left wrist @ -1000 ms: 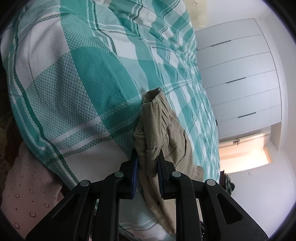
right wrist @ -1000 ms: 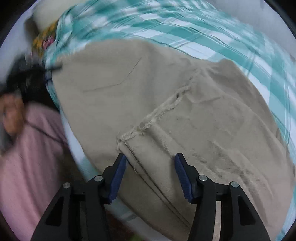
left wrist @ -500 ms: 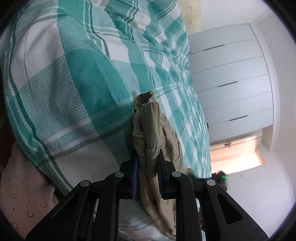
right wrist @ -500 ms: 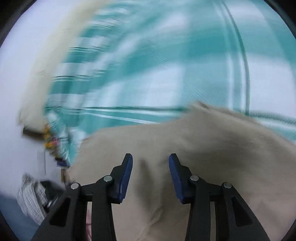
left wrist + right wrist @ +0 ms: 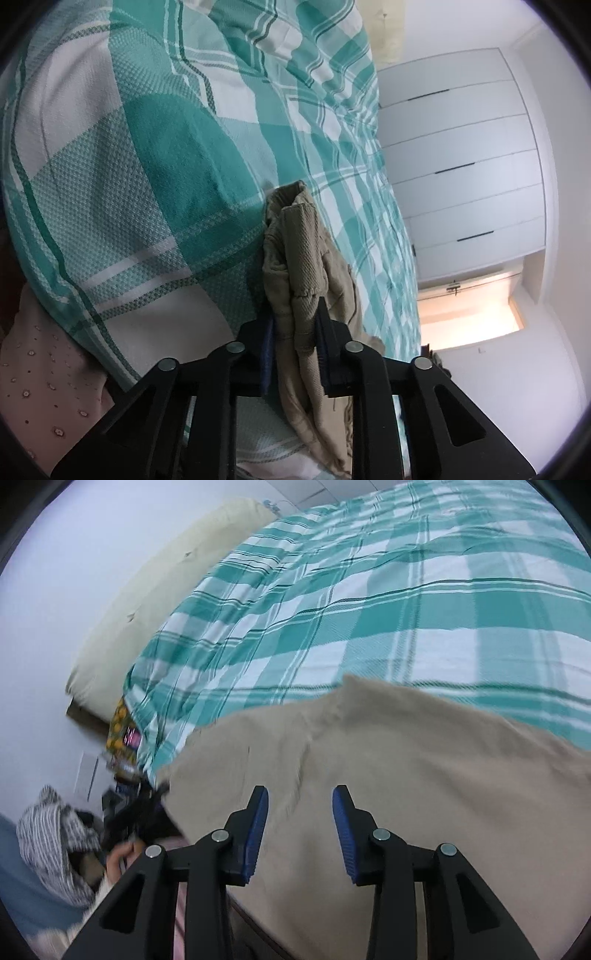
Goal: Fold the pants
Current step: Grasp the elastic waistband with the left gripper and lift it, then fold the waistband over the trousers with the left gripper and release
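Tan woven cotton pants (image 5: pixel 299 258) in my black left gripper (image 5: pixel 293 354), blue pads. Teal-and-white plaid bedspread (image 5: pixel 369 602). Pale cream headboard (image 5: pixel 166 587). White flat wardrobe doors (image 5: pixel 461 166).

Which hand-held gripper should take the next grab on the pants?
Right. The right hand-held gripper is empty, its jaws opening above the flat pants. The left hand-held gripper is already clamped on a bunched edge, anchoring it.

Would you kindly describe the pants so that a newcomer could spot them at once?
Start from the bed's teal-and-white checked cover, which fills most of both views. On it lie the plain beige cotton pants, one bunched edge pinched in the left gripper. They are the only unpatterned tan cloth against the checks.
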Motion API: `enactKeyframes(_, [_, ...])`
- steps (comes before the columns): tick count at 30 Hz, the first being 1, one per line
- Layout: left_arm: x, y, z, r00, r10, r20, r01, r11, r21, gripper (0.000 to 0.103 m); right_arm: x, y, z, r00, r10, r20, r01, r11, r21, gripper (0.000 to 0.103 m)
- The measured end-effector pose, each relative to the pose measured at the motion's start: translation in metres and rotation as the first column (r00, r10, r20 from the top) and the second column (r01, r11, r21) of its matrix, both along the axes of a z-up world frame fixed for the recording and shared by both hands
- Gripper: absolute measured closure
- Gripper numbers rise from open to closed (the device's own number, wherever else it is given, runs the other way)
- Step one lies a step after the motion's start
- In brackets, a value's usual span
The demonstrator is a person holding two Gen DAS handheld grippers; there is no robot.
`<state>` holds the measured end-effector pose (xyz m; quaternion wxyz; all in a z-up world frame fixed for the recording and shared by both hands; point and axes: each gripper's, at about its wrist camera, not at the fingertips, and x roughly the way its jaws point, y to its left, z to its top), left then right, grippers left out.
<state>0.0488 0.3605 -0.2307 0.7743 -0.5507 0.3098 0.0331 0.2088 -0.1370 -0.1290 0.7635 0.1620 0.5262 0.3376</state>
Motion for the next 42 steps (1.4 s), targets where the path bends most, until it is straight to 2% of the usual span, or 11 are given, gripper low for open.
enactKeyframes(6, [-0.003,-0.015,0.032,0.998,-0.023,0.053,0.020,0.998,0.055,0.088,-0.059,-0.078,0.013,0.993,-0.047,0.106,0.063,0.987,-0.151,0.066])
enactKeyframes(11, [0.011,-0.068,0.114,0.972,-0.162,0.170,0.133,0.977,0.168,0.088,-0.084,-0.140,0.012,0.964,-0.167,0.205,0.217,0.944,-0.249,0.066])
enactKeyframes(15, [0.034,-0.142,0.178,0.904,-0.353,0.243,0.282,0.916,0.284,0.089,-0.101,-0.186,0.001,0.930,-0.307,0.202,0.342,0.924,-0.172,0.066])
enactKeyframes(19, [0.067,-0.237,0.197,0.806,-0.539,0.245,0.450,0.827,0.338,0.089,-0.102,-0.218,0.007,0.896,-0.390,0.212,0.418,0.902,-0.108,0.066])
enactKeyframes(25, [0.111,-0.388,0.141,0.646,-0.757,0.097,0.688,0.632,0.355,0.089,-0.106,-0.246,0.027,0.826,-0.486,0.286,0.519,0.853,-0.049,0.066])
enactKeyframes(30, [0.118,-0.498,0.051,0.475,-0.844,-0.247,0.816,0.319,0.482,0.077,-0.110,-0.268,0.021,0.817,-0.531,0.225,0.547,0.837,-0.010,0.066])
enactKeyframes(32, [0.108,-0.509,0.044,0.462,-0.834,-0.302,0.807,0.253,0.534,0.071,-0.110,-0.271,0.018,0.825,-0.529,0.197,0.537,0.843,0.018,0.066])
enactKeyframes(34, [0.102,-0.499,0.060,0.454,-0.856,-0.247,0.809,0.281,0.516,0.037,-0.108,-0.268,0.013,0.841,-0.517,0.158,0.516,0.855,0.055,0.066])
enactKeyframes(37, [0.090,-0.461,0.093,0.492,-0.861,-0.128,0.789,0.378,0.485,0.033,-0.105,-0.257,0.004,0.888,-0.456,0.057,0.442,0.882,0.162,0.066])
enactKeyframes(39, [0.089,-0.439,0.107,0.525,-0.846,-0.095,0.762,0.417,0.494,0.033,-0.098,-0.240,-0.006,0.925,-0.377,-0.042,0.375,0.895,0.242,0.066])
enactKeyframes(42, [0.080,-0.395,0.122,0.621,-0.776,-0.107,0.680,0.465,0.567,0.033,-0.100,-0.216,-0.004,0.942,-0.334,-0.031,0.333,0.922,0.198,0.066])
